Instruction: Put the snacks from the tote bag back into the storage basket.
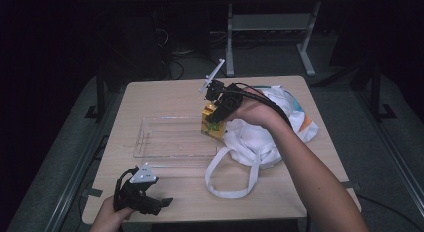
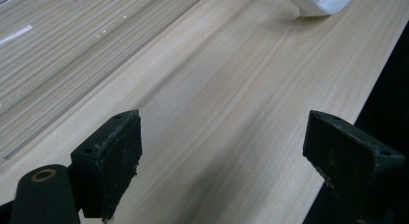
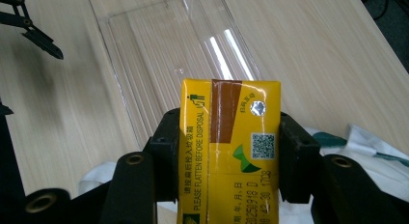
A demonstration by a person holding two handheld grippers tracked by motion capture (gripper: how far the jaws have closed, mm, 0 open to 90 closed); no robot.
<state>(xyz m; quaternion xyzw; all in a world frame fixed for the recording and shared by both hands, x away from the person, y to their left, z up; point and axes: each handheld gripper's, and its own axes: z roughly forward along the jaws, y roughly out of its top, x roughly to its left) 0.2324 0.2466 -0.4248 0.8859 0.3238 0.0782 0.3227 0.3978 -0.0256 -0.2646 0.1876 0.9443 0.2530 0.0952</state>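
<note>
Right gripper [image 3: 230, 151] has its jaws clamped on the sides of a yellow drink carton [image 3: 230, 147], held just above the right end of a clear plastic tray [image 1: 170, 139], next to a white cloth bag [image 1: 260, 137] on the wooden table [image 1: 165, 94]. Carton text reads "PLEASE FLATTEN BEFORE DISPOSAL"; also a QR code, foil straw-hole dot, brown strip, Chinese print too small to read. Left gripper [image 2: 222, 156] sits low at the table's near-left edge, jaws wide apart w/ nothing between them.

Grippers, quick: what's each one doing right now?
Left gripper: open, empty, low over the table.
Right gripper: shut on the yellow drink carton.
</note>
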